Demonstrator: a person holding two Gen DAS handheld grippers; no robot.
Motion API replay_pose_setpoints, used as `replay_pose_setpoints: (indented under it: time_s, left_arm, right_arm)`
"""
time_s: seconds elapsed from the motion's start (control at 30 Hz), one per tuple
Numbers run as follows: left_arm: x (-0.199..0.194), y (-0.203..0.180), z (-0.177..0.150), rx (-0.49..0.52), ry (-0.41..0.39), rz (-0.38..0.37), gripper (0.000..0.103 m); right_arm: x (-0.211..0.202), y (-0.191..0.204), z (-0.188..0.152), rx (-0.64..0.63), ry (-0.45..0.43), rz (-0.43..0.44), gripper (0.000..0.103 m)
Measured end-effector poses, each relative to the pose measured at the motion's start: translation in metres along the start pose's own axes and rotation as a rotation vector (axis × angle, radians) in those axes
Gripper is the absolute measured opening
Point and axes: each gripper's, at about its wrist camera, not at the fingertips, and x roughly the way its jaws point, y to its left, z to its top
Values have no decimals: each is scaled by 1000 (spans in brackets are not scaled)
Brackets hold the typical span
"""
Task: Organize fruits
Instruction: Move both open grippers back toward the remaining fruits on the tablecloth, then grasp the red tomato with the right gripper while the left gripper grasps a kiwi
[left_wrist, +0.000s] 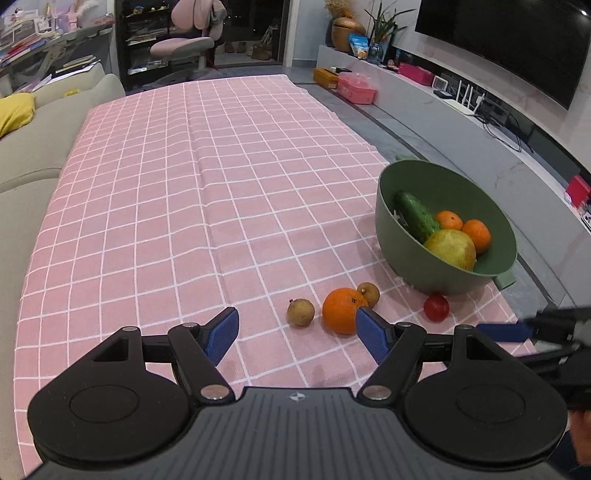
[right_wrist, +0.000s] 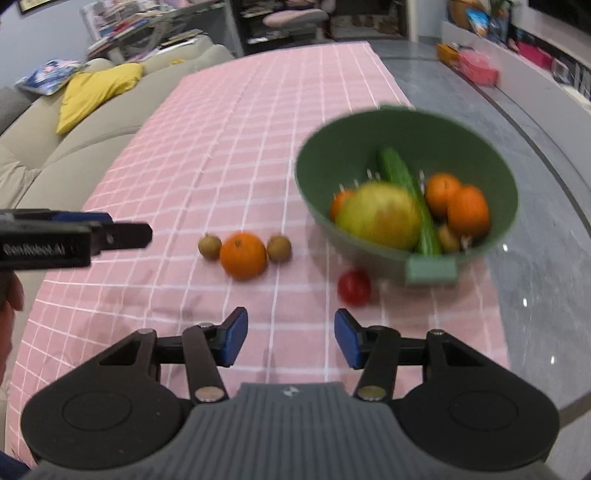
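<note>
Both grippers hang empty over the bench with fruit ahead

The left gripper (left_wrist: 295, 334) has its fingers (left_wrist: 221, 334) spread wide with nothing in them, low over the pink checked cloth (left_wrist: 184, 184); the right gripper (right_wrist: 291, 341) is also released and holds nothing. Just past them lie an orange (left_wrist: 341, 310) between two small brown fruits (left_wrist: 300, 312), and a small red fruit (left_wrist: 436, 307) beside the green bowl (left_wrist: 402, 177). In the bowl sit a cucumber (left_wrist: 415, 216), a yellow-green apple (left_wrist: 451, 248) and little oranges (left_wrist: 477, 235)
</note>
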Motion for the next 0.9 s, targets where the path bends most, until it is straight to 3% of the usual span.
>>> replay_pose_setpoints:
  time_s: [0.13,0.37,0.67,0.9]
  left_arm:
    - [5,-1,-2,13,10,2,85]
    - [19,1,-4,19,18,-14,79]
    - [44,-10,-8,145,27,-7,72]
    - [58,-5,-10,154,26,-23,72]
  right_arm:
    - [11,2,-9,40,5,-17,50]
    - [15,-7,-7,100,-75,-86,50]
    - [29,-15,-7,163,-122,-144,47]
    - [35,-15,-4,194,-135,-150,44]
